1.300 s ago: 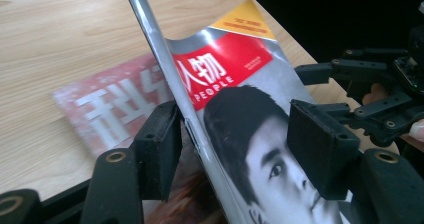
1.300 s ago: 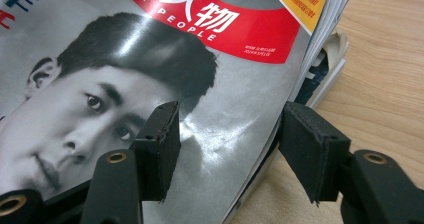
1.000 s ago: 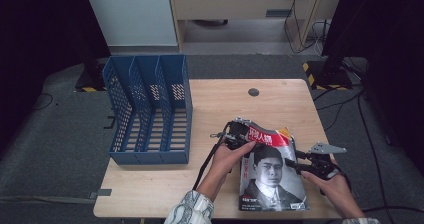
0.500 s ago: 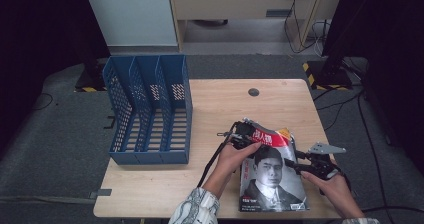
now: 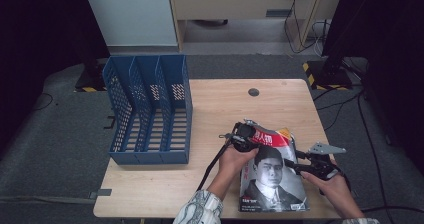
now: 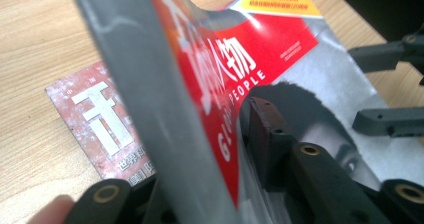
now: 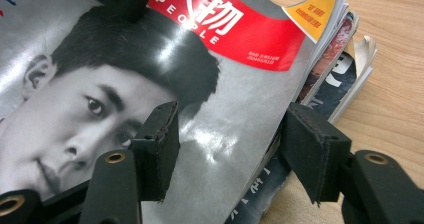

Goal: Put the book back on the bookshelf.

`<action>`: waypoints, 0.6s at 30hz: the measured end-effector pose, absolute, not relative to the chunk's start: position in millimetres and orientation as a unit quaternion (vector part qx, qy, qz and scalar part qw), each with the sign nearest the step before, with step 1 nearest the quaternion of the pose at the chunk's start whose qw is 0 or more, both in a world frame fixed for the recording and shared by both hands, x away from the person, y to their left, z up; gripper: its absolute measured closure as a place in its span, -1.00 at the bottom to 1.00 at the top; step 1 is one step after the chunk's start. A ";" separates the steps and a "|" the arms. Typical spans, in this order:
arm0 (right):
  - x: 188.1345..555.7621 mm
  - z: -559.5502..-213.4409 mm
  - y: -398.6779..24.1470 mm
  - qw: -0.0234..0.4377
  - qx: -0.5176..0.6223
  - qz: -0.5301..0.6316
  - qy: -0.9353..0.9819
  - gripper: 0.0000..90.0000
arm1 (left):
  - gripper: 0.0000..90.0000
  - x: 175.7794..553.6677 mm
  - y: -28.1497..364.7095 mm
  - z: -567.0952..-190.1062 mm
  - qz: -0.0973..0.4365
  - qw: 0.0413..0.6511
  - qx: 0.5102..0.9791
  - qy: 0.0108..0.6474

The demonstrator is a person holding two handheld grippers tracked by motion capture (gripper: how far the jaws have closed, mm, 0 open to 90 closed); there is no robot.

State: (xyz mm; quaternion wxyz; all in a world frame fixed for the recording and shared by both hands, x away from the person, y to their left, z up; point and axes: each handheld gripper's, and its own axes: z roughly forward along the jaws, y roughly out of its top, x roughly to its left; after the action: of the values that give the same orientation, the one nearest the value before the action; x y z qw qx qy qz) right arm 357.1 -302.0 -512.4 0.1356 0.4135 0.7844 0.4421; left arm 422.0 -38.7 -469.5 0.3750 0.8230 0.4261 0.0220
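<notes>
Left gripper (image 5: 246, 133) jaws have just been closing, and the magazine's top edge now stands between them, lifted and curled where a second ago it lay flatter; neither hand has really travelled. In the left gripper view the top magazine (image 6: 235, 84) rises edge-on between the jaws, one pad on the cover face. They look clamped on it (can't see the far pad's contact, so a judgement).

Right gripper (image 5: 305, 165) jaws sit at a middling gap, straddling the right edge of the stack: one pad (image 7: 157, 144) over the cover, the other (image 7: 312, 151) outside the page edges. Not pinching anything yet, as far as I can see.

Outward: the top magazine lies on the stack of magazines (image 7: 345, 64) at the near right of the table (image 5: 210, 104). A red one (image 6: 100, 119) shows underneath. The blue file rack (image 5: 150, 109) stands well apart at the left, slots empty.

To do it well, in my view:
- grip cover plus pages, not the cover alone, or it fans open
- have the right pads take the spine-side edge before lifting
- peel up slowly so the lower magazines stay put
- keep it upright on the way to a rack slot
</notes>
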 end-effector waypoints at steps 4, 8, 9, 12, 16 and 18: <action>357.1 -512.4 -301.5 0.137 0.412 0.440 0.786 -0.11 | 0.72 421.3 -38.4 -470.9 0.026 0.375 0.819 0.433; 356.8 -511.8 -301.4 0.137 0.412 0.441 0.785 -0.10 | 0.72 423.0 -35.5 -471.7 0.005 0.387 0.811 0.439; 357.0 -511.7 -301.4 0.138 0.412 0.442 0.785 -0.10 | 0.70 423.4 -35.2 -471.8 0.003 0.390 0.810 0.439; 356.6 -511.1 -301.5 0.136 0.412 0.444 0.784 -0.10 | 0.66 423.2 -34.7 -471.2 -0.002 0.395 0.809 0.436; 357.2 -512.2 -301.5 0.137 0.409 0.441 0.787 -0.13 | 0.76 422.4 -34.4 -471.2 0.008 0.397 0.810 0.431; 356.9 -512.0 -300.6 0.135 0.411 0.440 0.787 -0.16 | 0.78 421.6 -34.0 -471.4 0.014 0.397 0.813 0.425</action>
State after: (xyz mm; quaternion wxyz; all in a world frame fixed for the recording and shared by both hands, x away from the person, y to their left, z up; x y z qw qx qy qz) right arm 356.9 -300.6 -512.0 0.1353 0.4105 0.7869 0.4404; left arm 421.6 -34.0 -471.4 0.3975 0.8129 0.4254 0.0142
